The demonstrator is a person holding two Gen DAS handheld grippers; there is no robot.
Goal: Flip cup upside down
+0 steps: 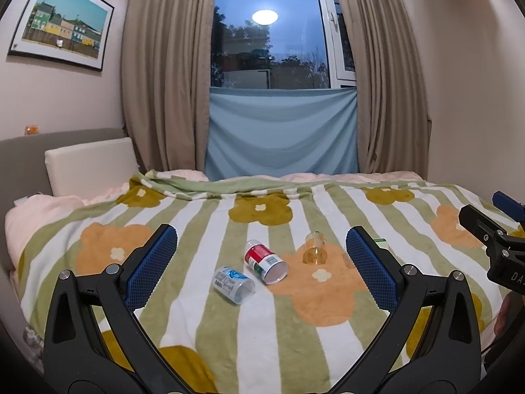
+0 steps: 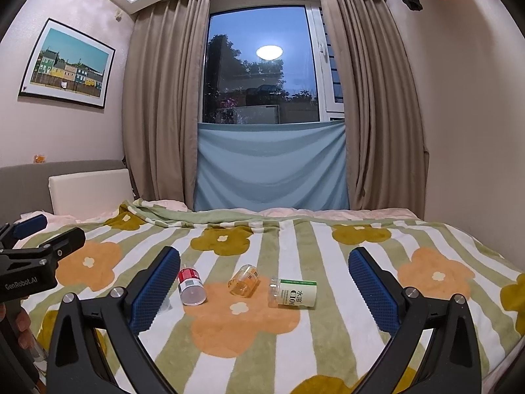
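Observation:
Several small cups lie on their sides on the flowered blanket (image 1: 210, 223). The left wrist view has a blue-label cup (image 1: 234, 285), a red-label cup (image 1: 265, 261) and an amber clear cup (image 1: 315, 249). My left gripper (image 1: 261, 231) stands open above and in front of them, holding nothing. In the right wrist view the red-label cup (image 2: 191, 286), the amber cup (image 2: 244, 280) and a green-and-white-label cup (image 2: 293, 293) lie between the fingers of my open, empty right gripper (image 2: 265, 252). The blue-label cup is mostly hidden behind its left finger.
The bed fills the lower half of both views, with a cream pillow (image 1: 90, 164) at the headboard on the left. Curtains (image 1: 164, 75) and a window stand behind it. A wall runs along the bed's right side (image 2: 466, 131). A hand (image 2: 23, 325) holds the other gripper's handle.

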